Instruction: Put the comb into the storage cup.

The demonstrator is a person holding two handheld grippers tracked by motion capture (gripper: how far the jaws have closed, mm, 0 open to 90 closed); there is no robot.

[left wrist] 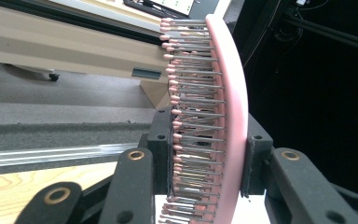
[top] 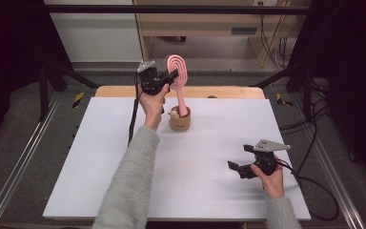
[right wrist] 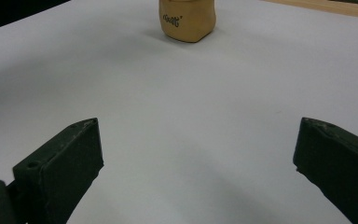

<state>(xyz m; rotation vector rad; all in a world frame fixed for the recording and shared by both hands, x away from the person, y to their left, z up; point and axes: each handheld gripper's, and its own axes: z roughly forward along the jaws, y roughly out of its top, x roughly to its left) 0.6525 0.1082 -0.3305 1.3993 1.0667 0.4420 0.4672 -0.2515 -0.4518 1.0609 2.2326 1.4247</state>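
Note:
A pink hairbrush (top: 178, 76) stands upright with its handle in a small tan wooden cup (top: 179, 120) at the back middle of the white board. My left gripper (top: 171, 76) is shut on the brush's head; in the left gripper view the pink brush (left wrist: 223, 112) with its grey bristles sits clamped between the two black jaws. My right gripper (top: 233, 166) rests low over the board's front right, open, with nothing between its jaws. In the right gripper view the tan cup (right wrist: 187, 19) stands far ahead.
The white board (top: 100, 157) lies on a wooden table (top: 124, 91). Black frame posts and rails run along both sides. Cables (top: 314, 186) trail off to the right of the board.

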